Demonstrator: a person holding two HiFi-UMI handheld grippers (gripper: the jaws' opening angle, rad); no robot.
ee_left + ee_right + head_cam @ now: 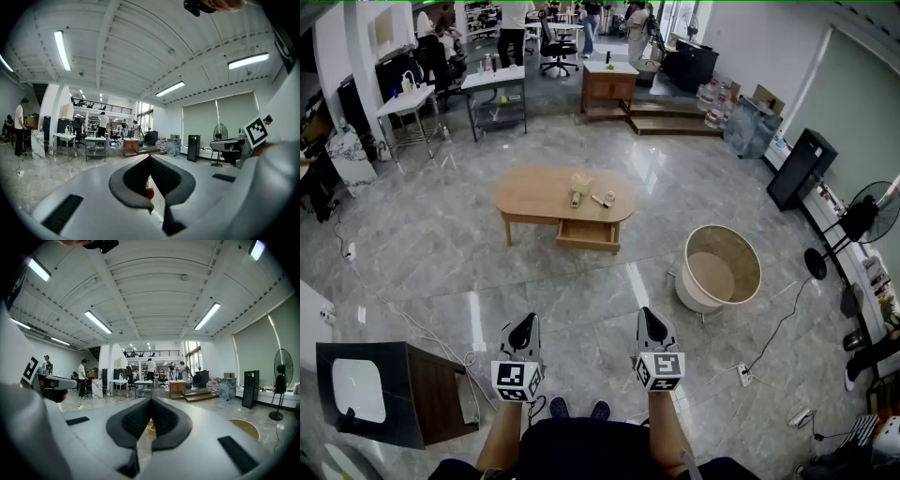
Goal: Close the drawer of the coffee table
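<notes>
An oval wooden coffee table point(534, 192) stands out on the marble floor, well ahead of me in the head view. Its drawer point(588, 234) hangs pulled out from the near side. A few small items rest on the tabletop. My left gripper point(522, 334) and right gripper point(652, 327) are held low in front of my body, far short of the table, both shut with nothing in them. In the left gripper view the left gripper point(150, 159) has its jaw tips meeting. The right gripper point(151, 401) in the right gripper view looks the same, a sliver of the table showing below its tips.
A round beige tub chair point(720, 268) sits right of the table. A dark side table point(394, 394) stands at my near left. Cables and a power strip point(743, 374) lie on the floor. Desks, a wooden cabinet point(608, 92) and people are at the far end.
</notes>
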